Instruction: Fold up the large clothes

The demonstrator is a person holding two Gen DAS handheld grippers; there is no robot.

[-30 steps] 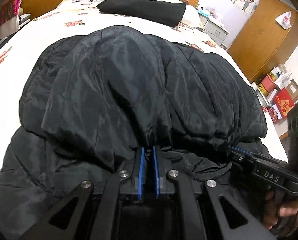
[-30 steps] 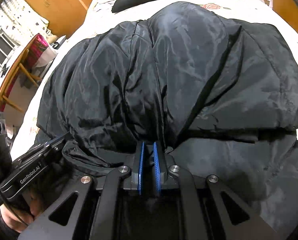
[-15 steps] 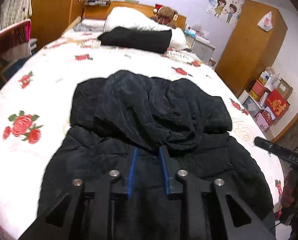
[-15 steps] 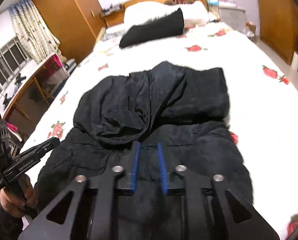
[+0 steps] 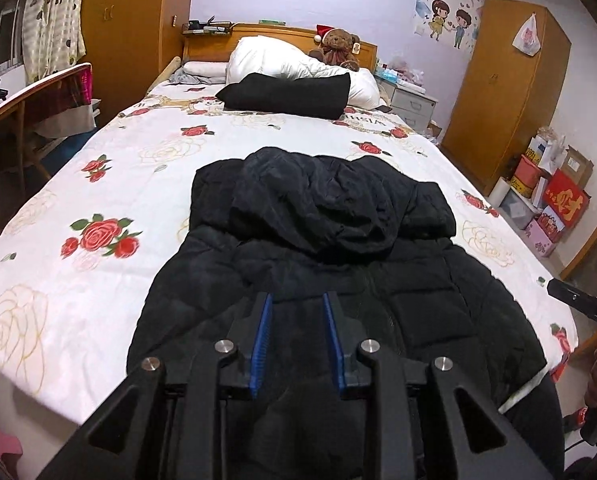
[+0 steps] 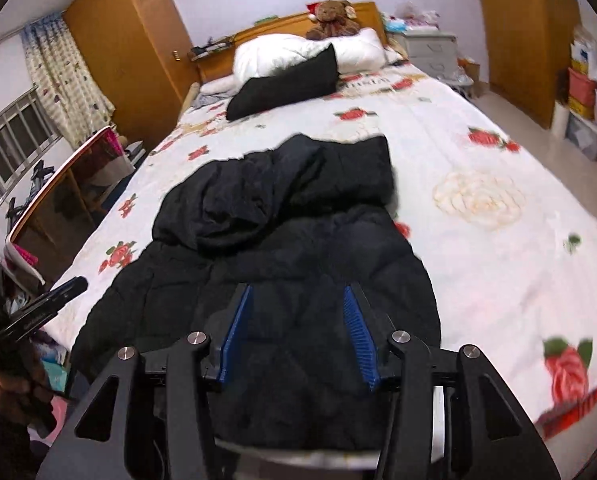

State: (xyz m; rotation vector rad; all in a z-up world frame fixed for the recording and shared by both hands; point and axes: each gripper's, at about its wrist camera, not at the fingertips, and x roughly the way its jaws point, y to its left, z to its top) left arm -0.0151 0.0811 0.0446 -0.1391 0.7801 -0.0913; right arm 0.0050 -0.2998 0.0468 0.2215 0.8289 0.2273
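Black coat lies mid-frame on the bed, hood folded down. Left tongs apart, empty; right tongs just been opening wider, nothing between them.

The black coat's near hem is hidden behind the left gripper's frame at 6 o'clock. At 3 o'clock the right gripper runs off the frame. In the right wrist view, roses on the bedspread at 4 o'clock blur.
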